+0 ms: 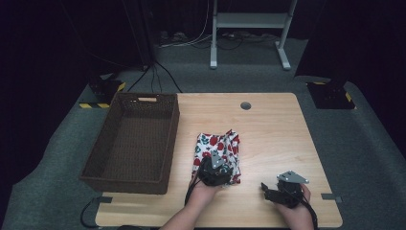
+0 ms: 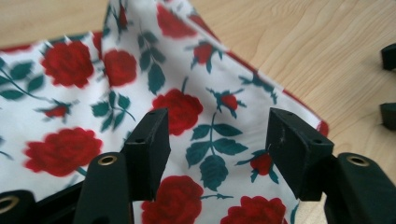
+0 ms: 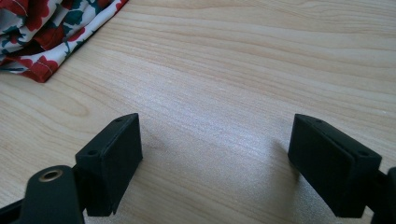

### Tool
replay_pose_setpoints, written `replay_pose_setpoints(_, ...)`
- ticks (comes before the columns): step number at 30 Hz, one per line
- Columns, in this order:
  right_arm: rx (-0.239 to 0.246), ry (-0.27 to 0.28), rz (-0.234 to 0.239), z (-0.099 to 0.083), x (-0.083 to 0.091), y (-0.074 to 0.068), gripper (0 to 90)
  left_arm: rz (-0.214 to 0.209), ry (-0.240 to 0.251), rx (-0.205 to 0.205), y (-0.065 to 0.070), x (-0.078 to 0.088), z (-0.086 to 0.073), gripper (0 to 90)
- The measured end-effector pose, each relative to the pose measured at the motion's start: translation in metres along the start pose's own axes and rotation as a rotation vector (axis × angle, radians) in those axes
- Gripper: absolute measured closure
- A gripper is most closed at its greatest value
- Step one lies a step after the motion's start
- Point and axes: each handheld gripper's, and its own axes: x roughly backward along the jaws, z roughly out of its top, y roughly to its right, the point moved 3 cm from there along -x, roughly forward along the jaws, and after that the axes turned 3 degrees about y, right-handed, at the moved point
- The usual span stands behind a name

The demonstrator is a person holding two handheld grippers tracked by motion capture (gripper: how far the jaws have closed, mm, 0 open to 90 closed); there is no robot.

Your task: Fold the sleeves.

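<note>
a: where is the floral cloth (image 1: 218,152) found?

b: it is laid on the table (image 1: 268,139), folded into a compact bundle, just beside the wicker basket (image 1: 131,143) but apart from it. the basket is seen with nothing in it.

a: the left gripper (image 1: 216,173)?

b: it is held over the near edge of the cloth. in the left gripper view its jaws are spread, with fabric beneath and between them, and no pad is pressed on it.

a: the right gripper (image 1: 273,188)?

b: it is kept near the table's near edge, well apart from the cloth, jaws released and bare wood between them.

a: progress?

b: folding is judged largely done. grasping the cloth and placing it in the basket are judged outstanding.
</note>
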Motion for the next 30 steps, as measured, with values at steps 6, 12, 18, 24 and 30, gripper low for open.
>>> replay_pose_setpoints(6,0.001,0.000,0.003,0.000,0.000,0.000,17.2,0.016,-0.041,-0.012,0.002,-0.012,-0.013,39.4)
replay_pose_setpoints(12,0.000,-0.001,0.002,0.000,0.000,0.000,17.1,0.027,-0.048,-0.025,0.001,-0.015,-0.018,40.6)
replay_pose_setpoints(18,0.000,-0.001,0.002,0.000,0.000,0.000,17.1,0.047,-0.050,-0.035,-0.008,-0.014,-0.019,40.7)
replay_pose_setpoints(24,0.000,-0.001,0.002,0.000,0.000,0.000,17.1,0.075,-0.050,-0.016,-0.022,-0.011,-0.020,40.6)
replay_pose_setpoints(30,0.000,-0.001,0.002,0.000,0.000,0.000,17.1,0.105,-0.048,0.005,-0.038,-0.007,-0.022,40.3)
